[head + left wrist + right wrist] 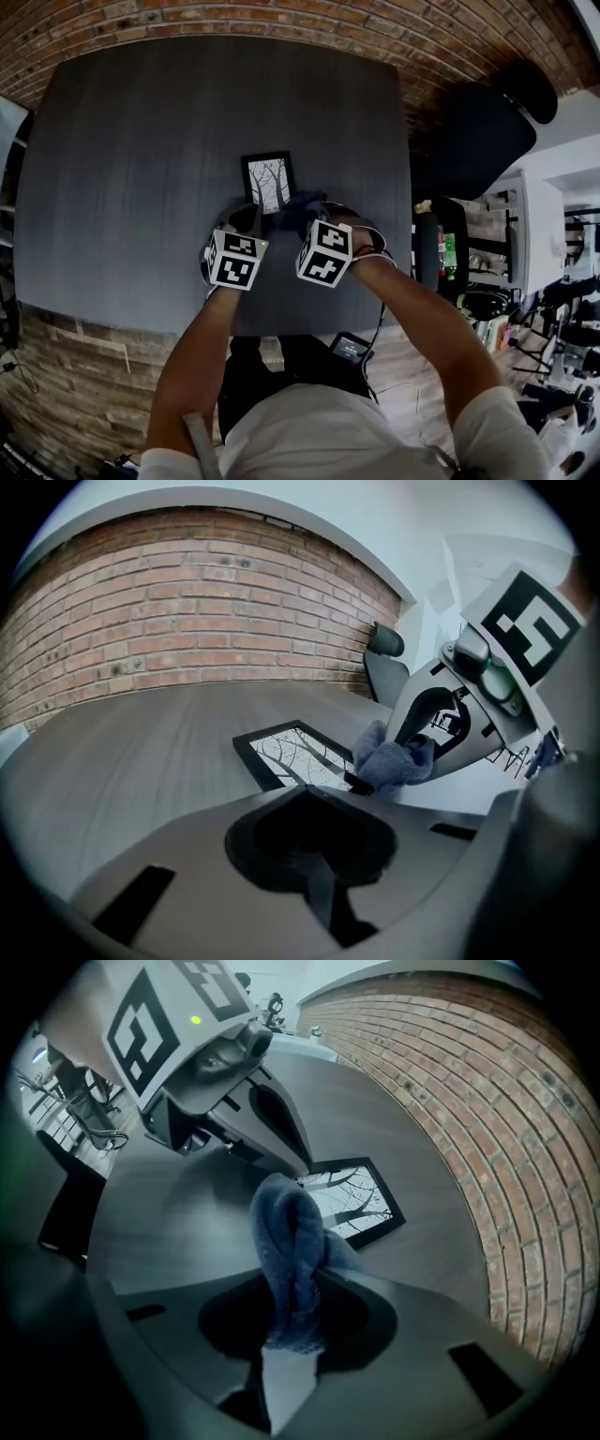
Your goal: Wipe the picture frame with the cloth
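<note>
Picture frame (268, 182) lies flat just ahead, long axis pointing away from you; your right tongs (284, 1340), clenched on cloth (286, 1241), sit nearest, left tongs (317, 878) closed, empty.

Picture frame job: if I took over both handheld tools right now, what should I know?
Right gripper: shut on the blue cloth, which sits at the near right corner of the picture frame.
Left gripper: shut, empty, near the frame's near left corner.
The frame lies flat on the grey table.
Done: cloth is gripped and at the frame. How much has been wiped can't be told.
Left: wipe across the glass and border.
</note>
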Tool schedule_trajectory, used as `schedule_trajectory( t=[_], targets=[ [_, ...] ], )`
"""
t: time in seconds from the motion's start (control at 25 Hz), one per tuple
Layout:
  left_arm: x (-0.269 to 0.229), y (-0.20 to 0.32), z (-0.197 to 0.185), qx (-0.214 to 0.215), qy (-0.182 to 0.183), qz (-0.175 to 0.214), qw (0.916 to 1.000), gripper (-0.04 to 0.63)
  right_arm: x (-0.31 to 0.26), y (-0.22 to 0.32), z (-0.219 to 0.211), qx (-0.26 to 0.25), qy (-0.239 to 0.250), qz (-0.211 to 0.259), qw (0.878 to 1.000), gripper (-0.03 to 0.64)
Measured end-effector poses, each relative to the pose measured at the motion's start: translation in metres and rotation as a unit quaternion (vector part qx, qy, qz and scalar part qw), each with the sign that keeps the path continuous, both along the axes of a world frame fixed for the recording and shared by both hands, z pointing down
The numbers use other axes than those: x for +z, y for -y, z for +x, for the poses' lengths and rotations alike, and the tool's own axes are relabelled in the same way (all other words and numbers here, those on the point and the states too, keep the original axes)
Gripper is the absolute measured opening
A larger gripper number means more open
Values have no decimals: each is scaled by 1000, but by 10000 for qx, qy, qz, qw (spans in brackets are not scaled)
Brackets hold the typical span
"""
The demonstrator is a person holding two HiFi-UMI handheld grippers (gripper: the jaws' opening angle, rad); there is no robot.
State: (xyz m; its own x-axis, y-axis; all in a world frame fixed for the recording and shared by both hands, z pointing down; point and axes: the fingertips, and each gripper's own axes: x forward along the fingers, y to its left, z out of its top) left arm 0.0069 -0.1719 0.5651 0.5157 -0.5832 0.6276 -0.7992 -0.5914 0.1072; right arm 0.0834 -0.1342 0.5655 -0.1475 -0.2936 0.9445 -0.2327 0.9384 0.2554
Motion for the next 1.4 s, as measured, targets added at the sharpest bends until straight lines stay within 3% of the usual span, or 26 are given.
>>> schedule_trajectory(
  t=[0.2,0.4,0.64,0.92,1.12,1.4],
  targets=[
    [2,-3,-1,-26,21,-112,9999,8,0,-22,-3,-255,-13,-83,9996,103],
    [-4,-11,-2,79,-213,-448,9987,8,-12,-33,-10,-513,110,57,9986,103],
    [-19,8,-19,230,-285,-116,9993,8,-22,-26,-35,-876,217,397,9951,103],
    [-41,16,-30,393,-738,-187,9963,8,-38,-18,-63,-1277,286,755,9885,103],
    [-40,28,-58,296,-566,-61,9979,8,-41,-8,-84,-1547,295,1019,9823,103],
    [-30,39,-48,1231,-19,112,9923,8,-19,2,-125,-1873,323,1058,9760,103]
  ],
)
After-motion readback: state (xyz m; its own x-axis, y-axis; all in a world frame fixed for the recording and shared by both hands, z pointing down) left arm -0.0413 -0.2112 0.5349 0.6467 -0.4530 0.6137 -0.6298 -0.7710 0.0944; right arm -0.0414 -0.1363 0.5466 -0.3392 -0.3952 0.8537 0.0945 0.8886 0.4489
